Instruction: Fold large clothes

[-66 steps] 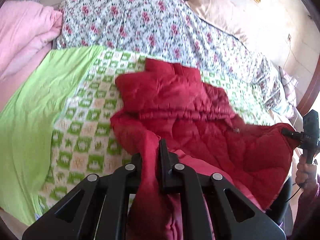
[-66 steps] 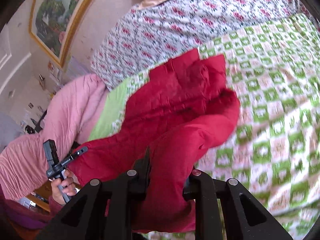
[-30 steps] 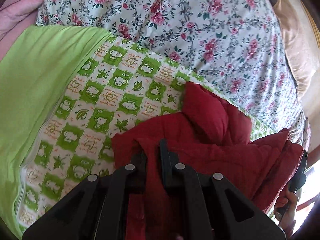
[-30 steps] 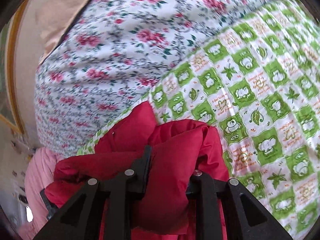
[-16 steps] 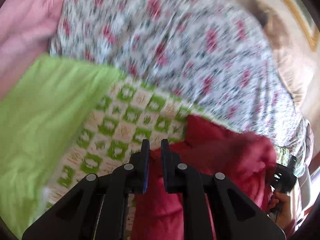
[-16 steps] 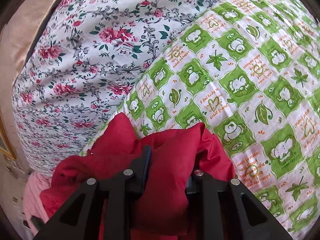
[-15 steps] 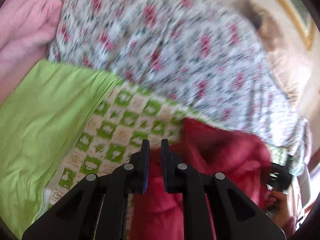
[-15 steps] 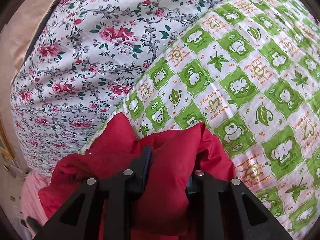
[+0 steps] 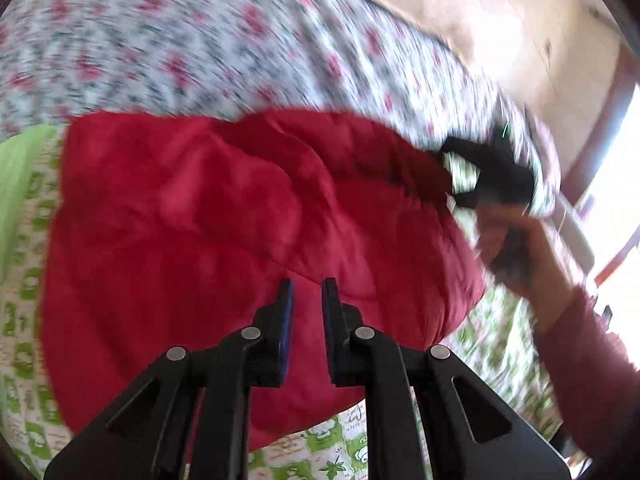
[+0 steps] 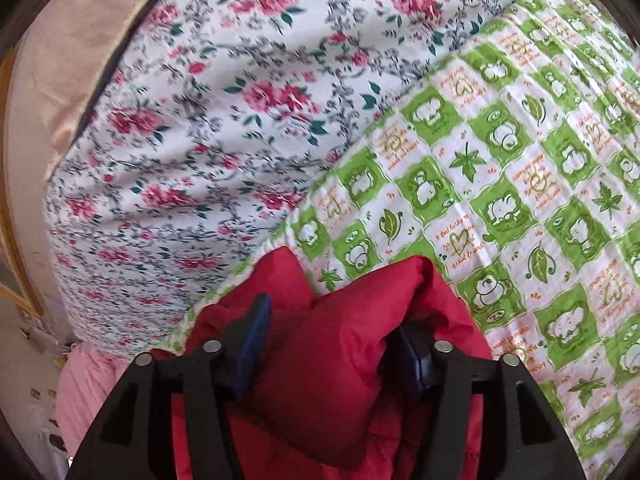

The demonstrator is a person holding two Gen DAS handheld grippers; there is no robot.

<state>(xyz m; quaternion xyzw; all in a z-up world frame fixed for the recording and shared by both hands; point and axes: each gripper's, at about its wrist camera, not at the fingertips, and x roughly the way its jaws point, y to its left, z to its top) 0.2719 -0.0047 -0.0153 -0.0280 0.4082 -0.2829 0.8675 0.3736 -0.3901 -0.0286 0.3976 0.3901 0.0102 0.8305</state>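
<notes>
While blur smears the quilt [image 9: 200, 40], the right claw [image 10: 332, 332] half-buries in the red jacket [image 9: 224, 216].

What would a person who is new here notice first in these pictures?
The red padded jacket fills the middle, lying on the green checked sheet. The right tongs have a thick fold of it between them, while the left tongs hang empty above it. Behind lies a floral quilt.

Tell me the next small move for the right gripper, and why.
Probably open the right gripper wider and draw it back: the red jacket lies folded on the green checked sheet, the left gripper holds nothing, but red padding sits between the right's fingers.
</notes>
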